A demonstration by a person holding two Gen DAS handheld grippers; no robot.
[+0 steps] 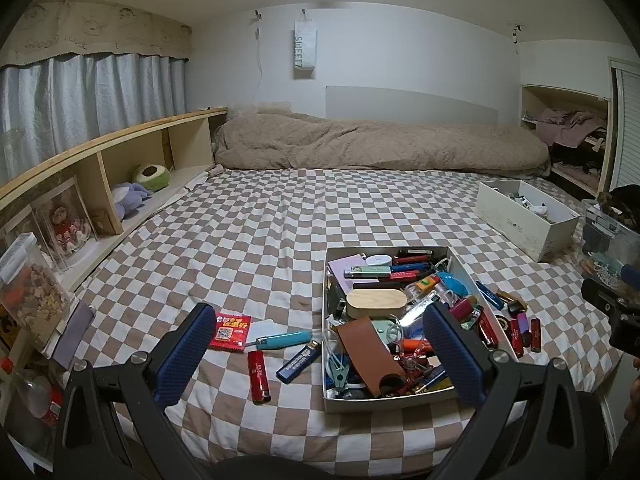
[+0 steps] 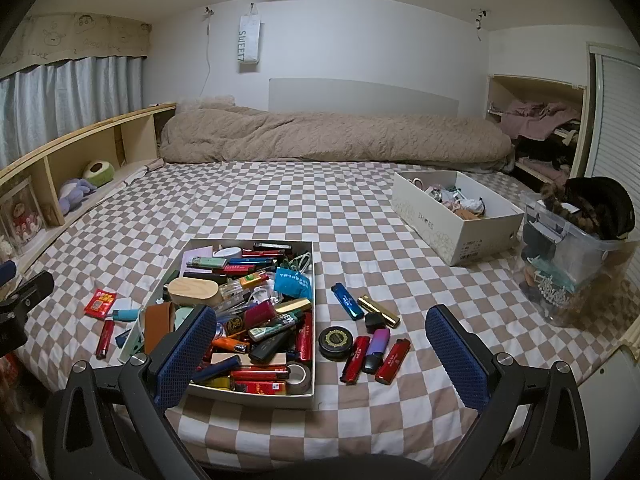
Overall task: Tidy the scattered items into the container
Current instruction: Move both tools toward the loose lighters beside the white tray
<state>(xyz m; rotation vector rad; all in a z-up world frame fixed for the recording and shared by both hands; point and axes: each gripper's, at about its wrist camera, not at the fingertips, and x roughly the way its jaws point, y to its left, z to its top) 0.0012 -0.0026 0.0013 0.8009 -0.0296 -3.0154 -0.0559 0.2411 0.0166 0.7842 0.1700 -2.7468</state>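
Grippers [image 1: 320, 354] [image 2: 324, 354] both spread wide, grasping nothing | white tray [image 2: 308, 280] crammed with lighters and pens on checkered bedsheet [image 2: 280, 200] | at tray's 3 o'clock: blue lighter [image 2: 347, 301], gold lighter [image 2: 378, 311], round black tin [image 2: 336, 343], 2 red lighters [image 2: 392, 361] | at 9 o'clock: red packet [image 1: 232, 330], teal lighter [image 1: 283, 340], red lighter [image 1: 258, 376], navy lighter [image 1: 299, 362] | shoe box [image 2: 464, 232] at 1 o'clock.

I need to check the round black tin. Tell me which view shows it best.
The right wrist view: the round black tin lies fully visible right of the container. In the left wrist view, the tin is partly hidden behind the container's wall.
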